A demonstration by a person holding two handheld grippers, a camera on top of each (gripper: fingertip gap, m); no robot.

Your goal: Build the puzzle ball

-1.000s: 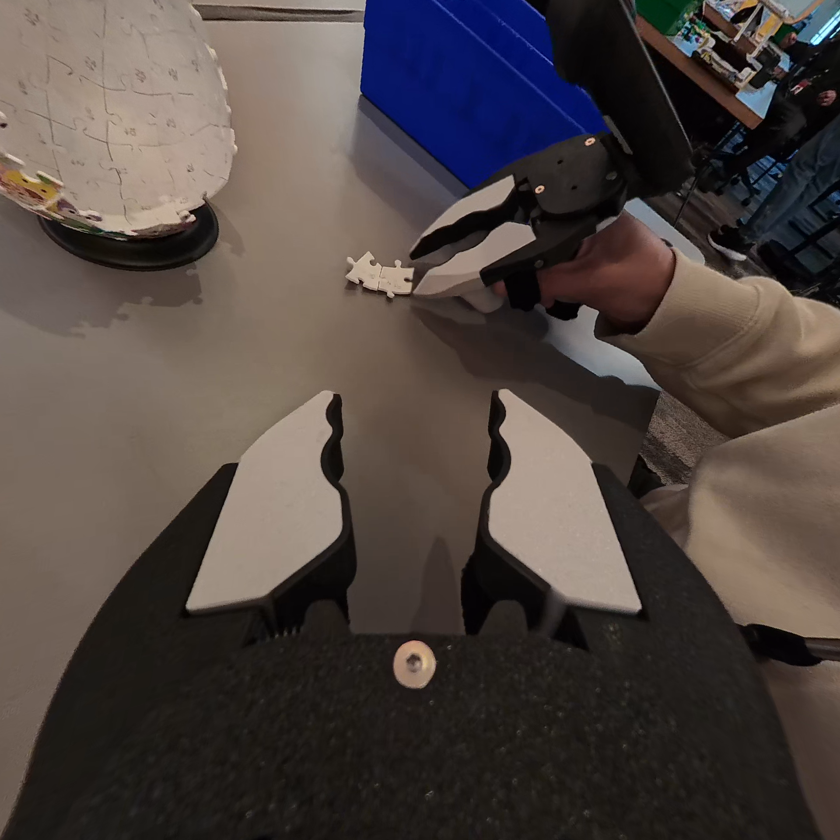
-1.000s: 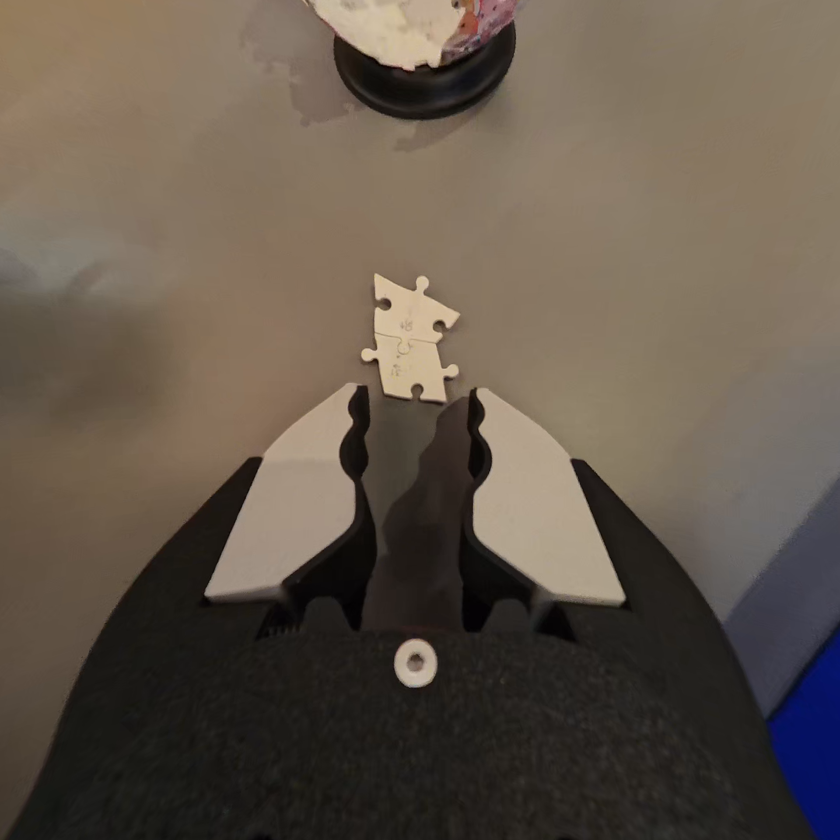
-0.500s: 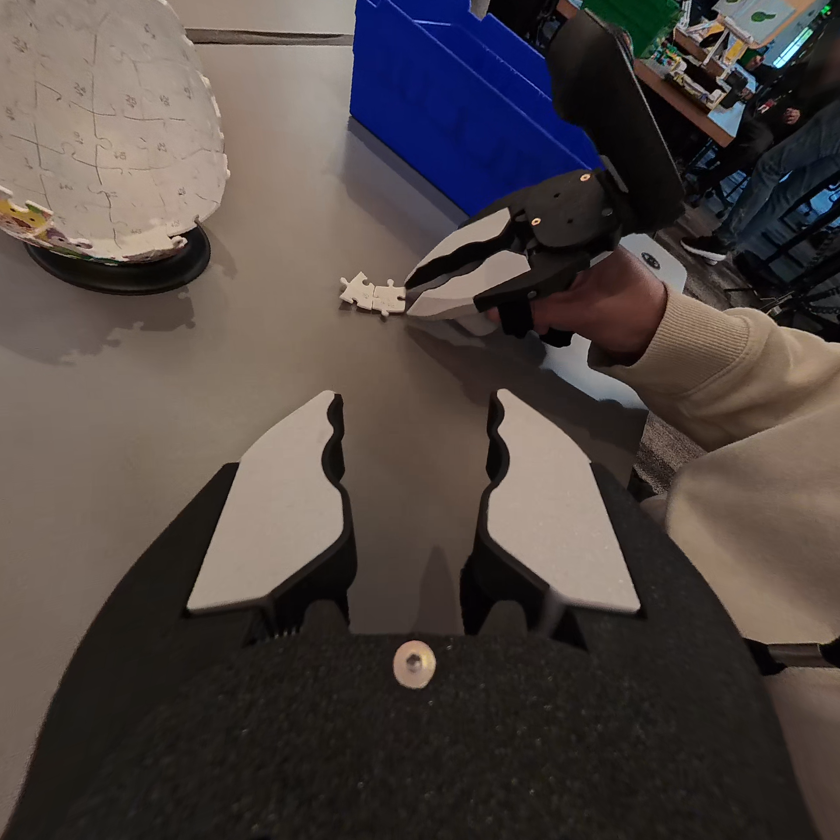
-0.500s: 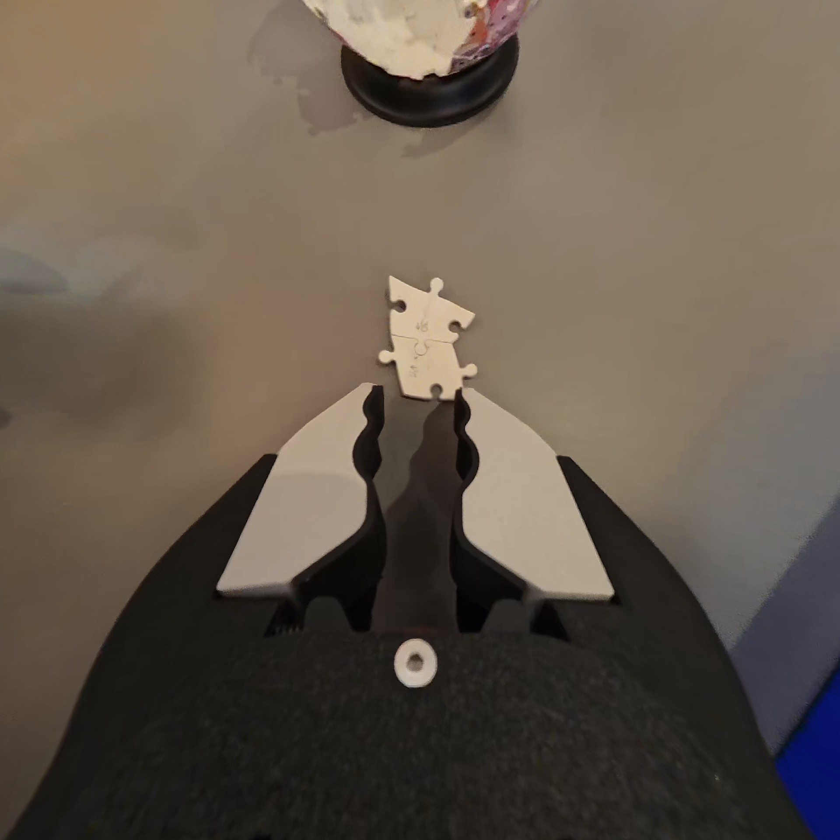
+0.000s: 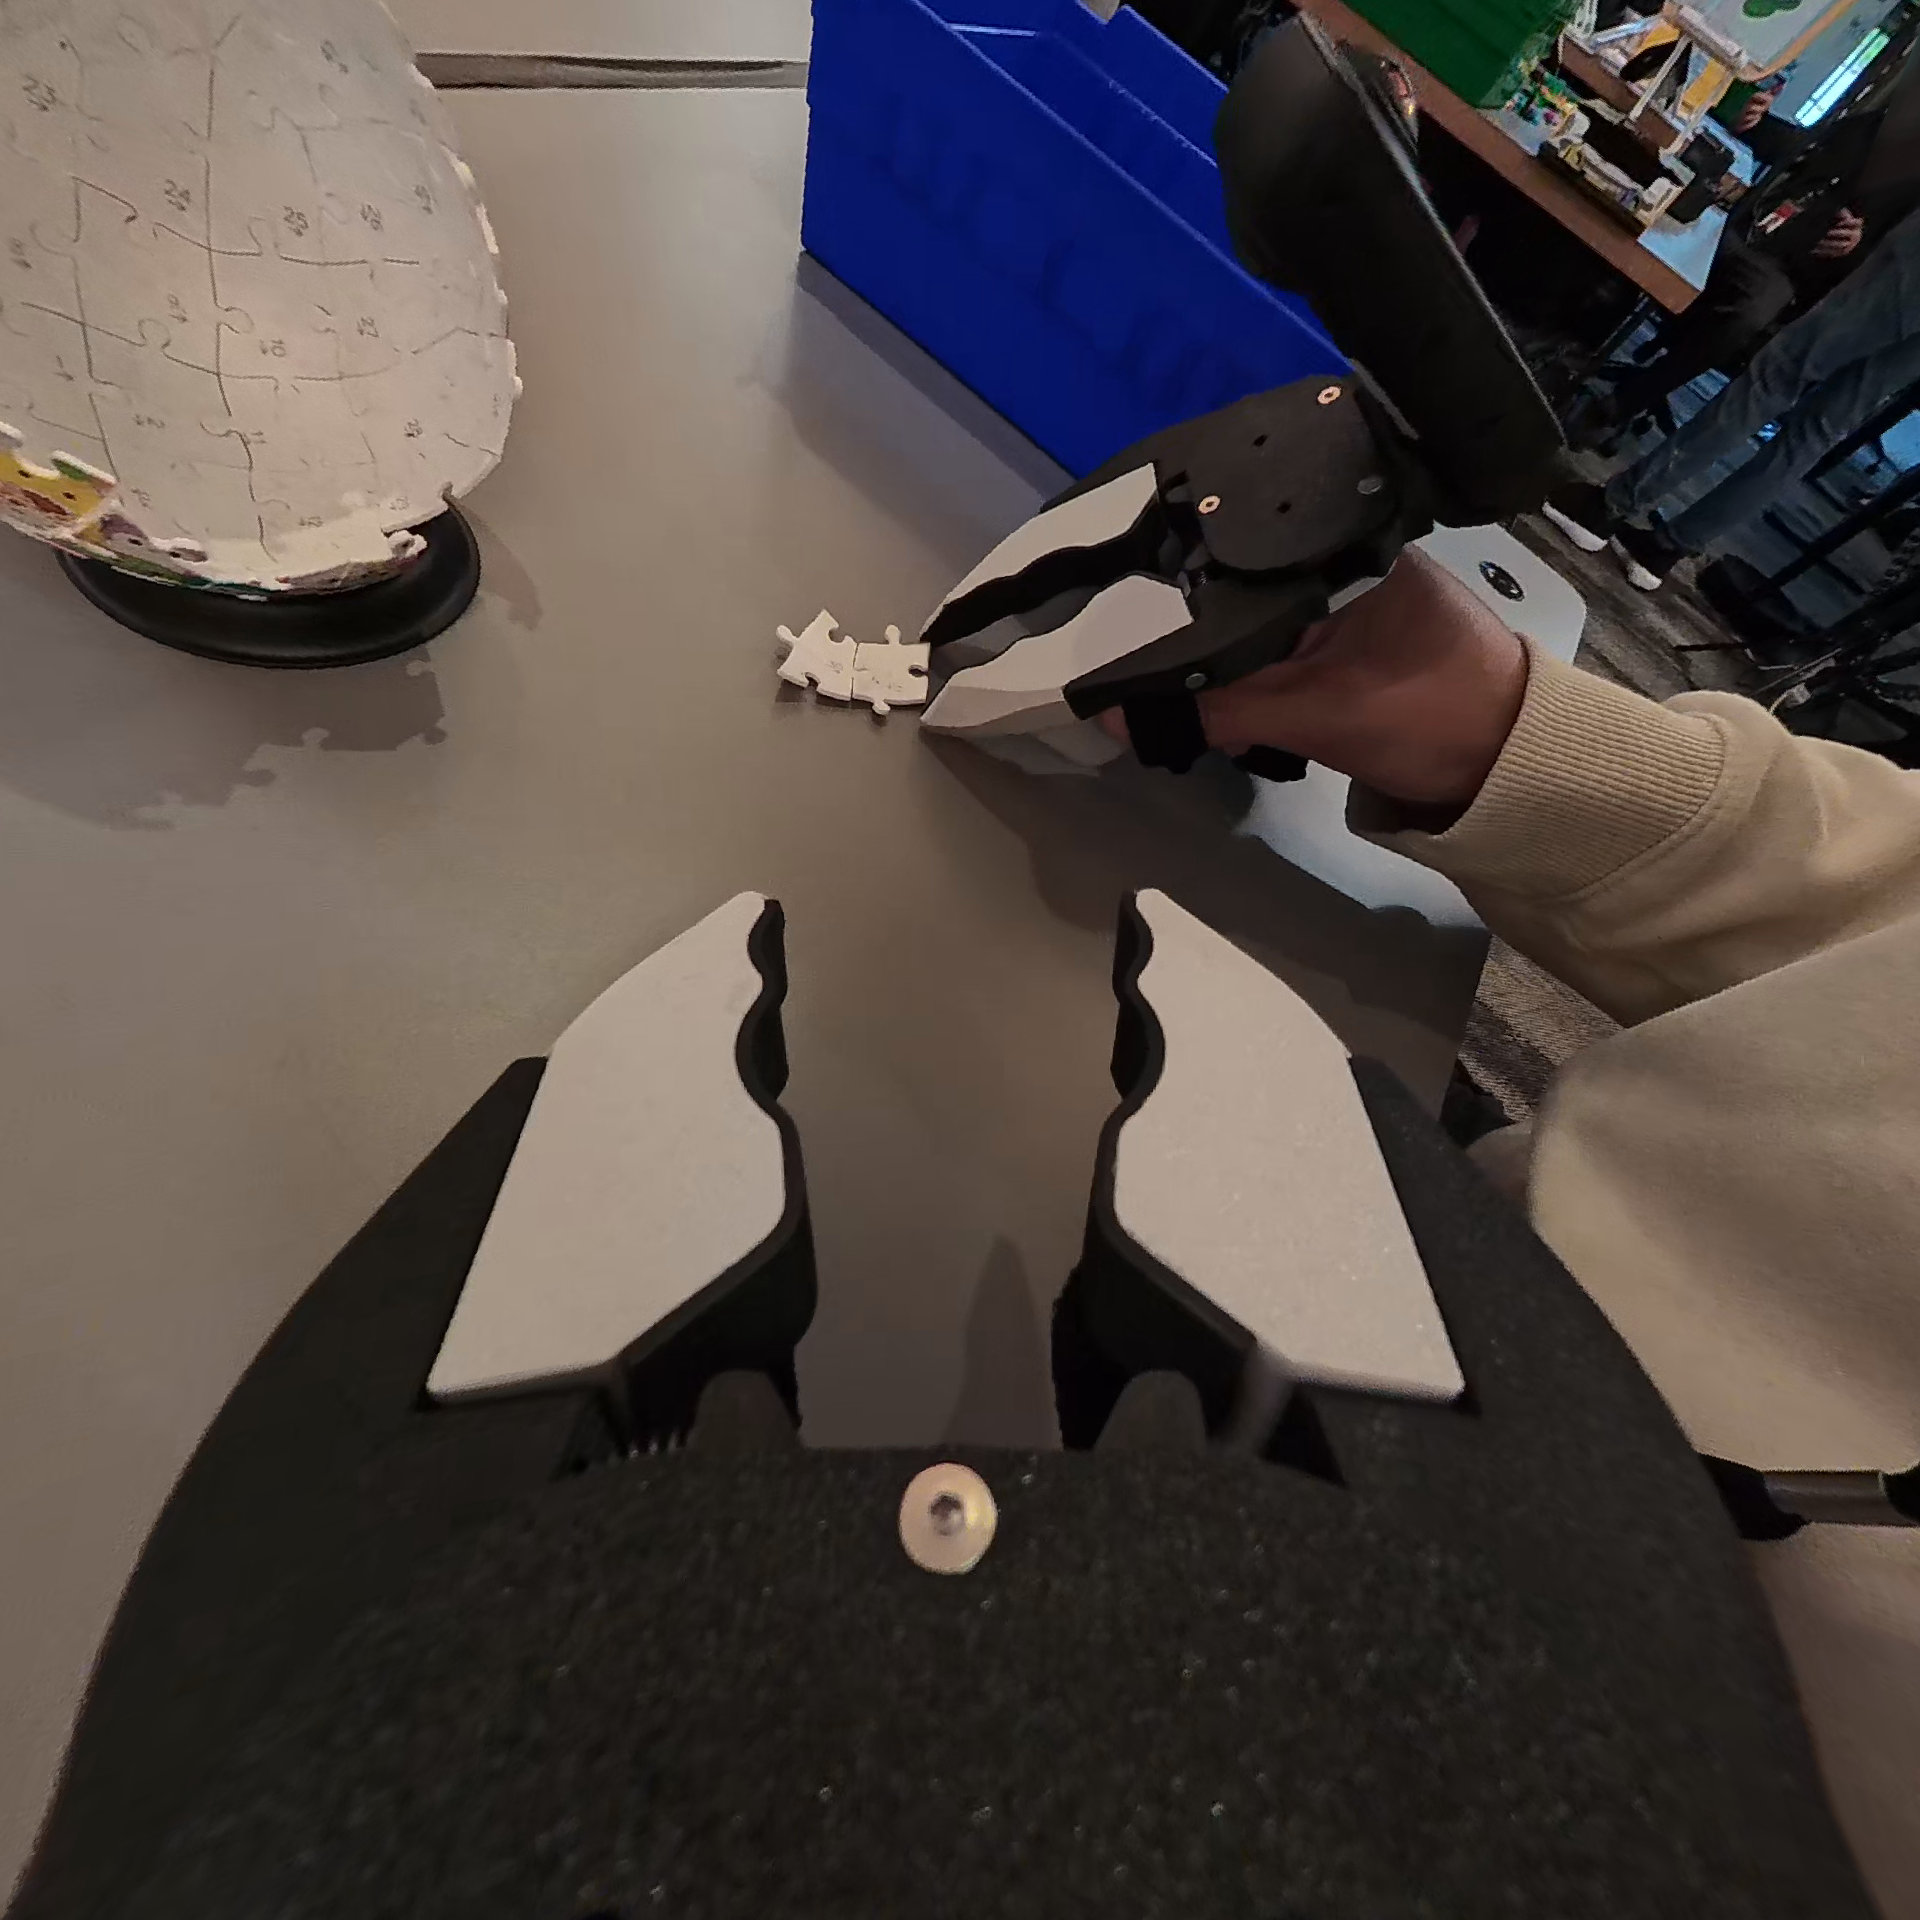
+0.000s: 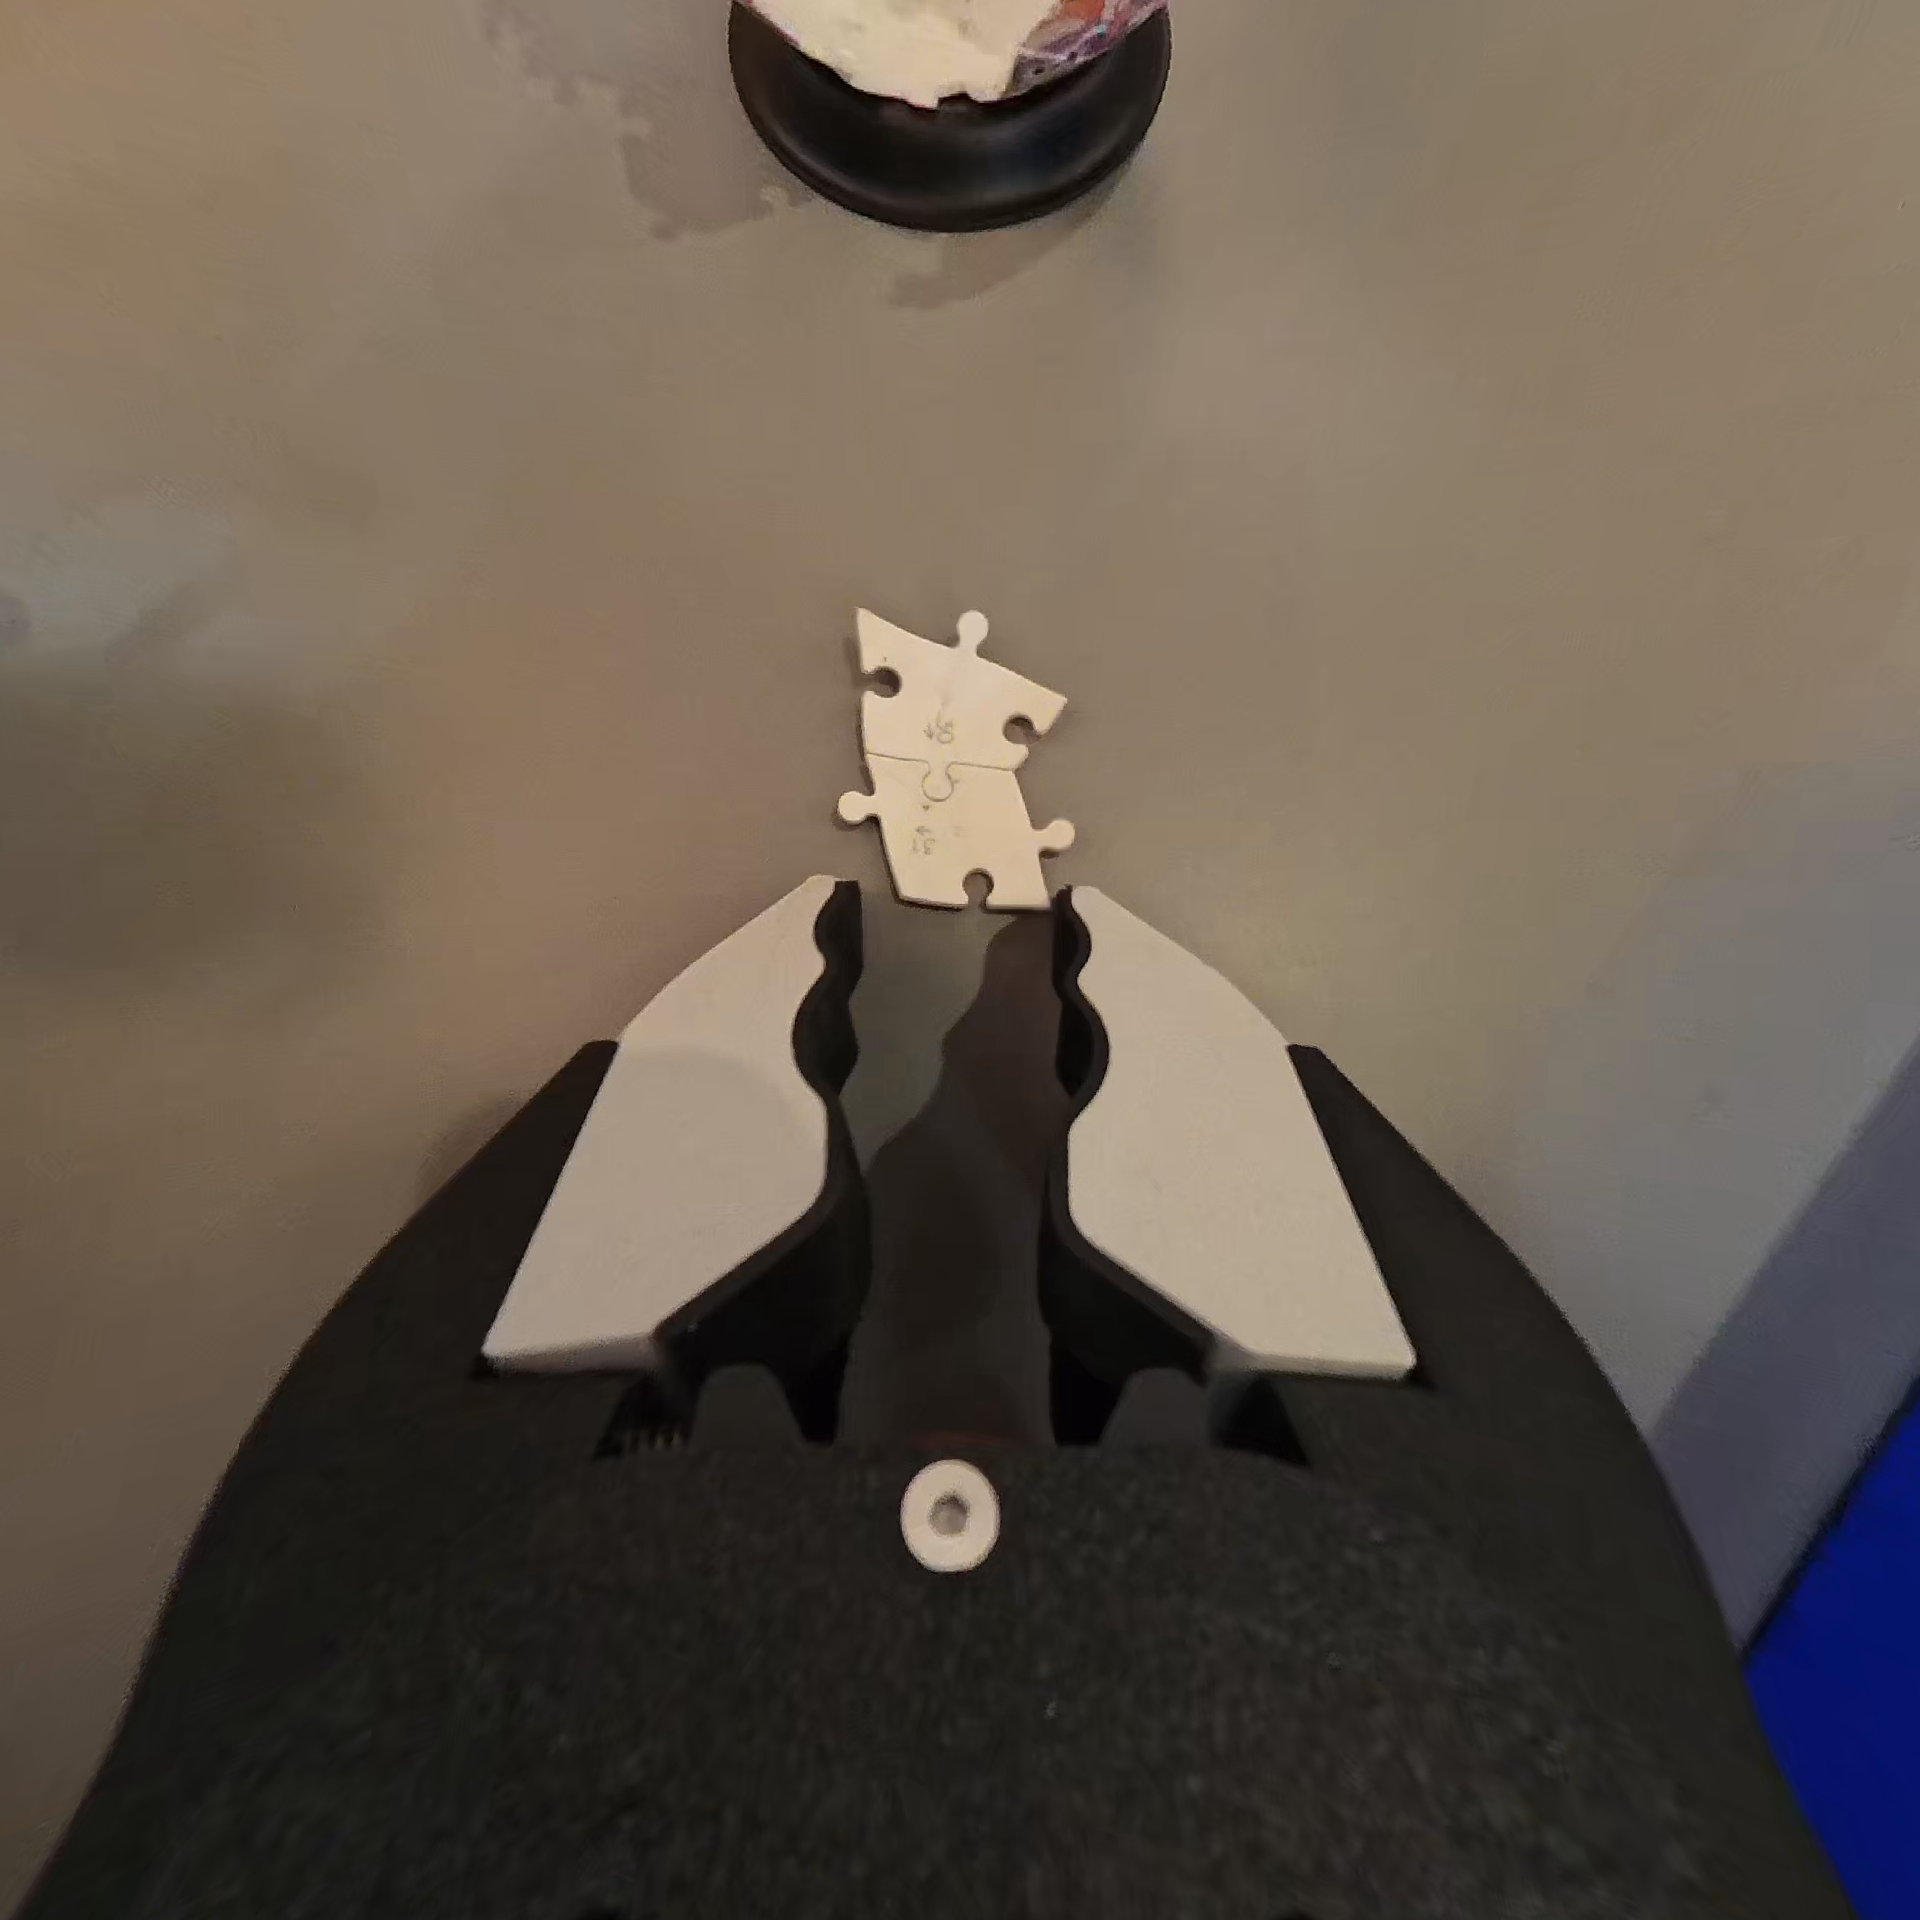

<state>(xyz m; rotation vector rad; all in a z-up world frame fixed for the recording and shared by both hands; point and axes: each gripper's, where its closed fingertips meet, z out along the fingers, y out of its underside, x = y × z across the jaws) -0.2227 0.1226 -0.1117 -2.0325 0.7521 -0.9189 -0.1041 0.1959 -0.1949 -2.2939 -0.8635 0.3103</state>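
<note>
Two joined white puzzle pieces [image 6: 951, 769] lie flat on the grey table, white side up; they also show in the left wrist view [image 5: 852, 662]. My right gripper [image 6: 956, 891] is open, its fingertips at the near edge of the pieces, one on each side; in the left wrist view it [image 5: 930, 665] sits low on the table against them. The partly built puzzle ball [image 5: 208, 291] stands on a black ring stand [image 5: 281, 613] at the far left; the stand also shows in the right wrist view [image 6: 951, 135]. My left gripper [image 5: 948, 914] is open and empty, well short of the pieces.
A blue bin [image 5: 1039, 239] stands on the table behind the right gripper; its corner shows at the lower right of the right wrist view [image 6: 1860, 1579]. A person's hand and beige sleeve [image 5: 1621, 831] hold the right gripper. The table edge [image 5: 1465, 997] runs at the right. The grippers' ends are close to 15 cm from one another. From either gripper's tips it is about 20 cm to the partly built puzzle ball [image 5: 208, 291].
The right gripper has crept forward to the near edge of the pieces and its fingers have narrowed slightly. The pieces have shifted a little. The left gripper has stayed open.
</note>
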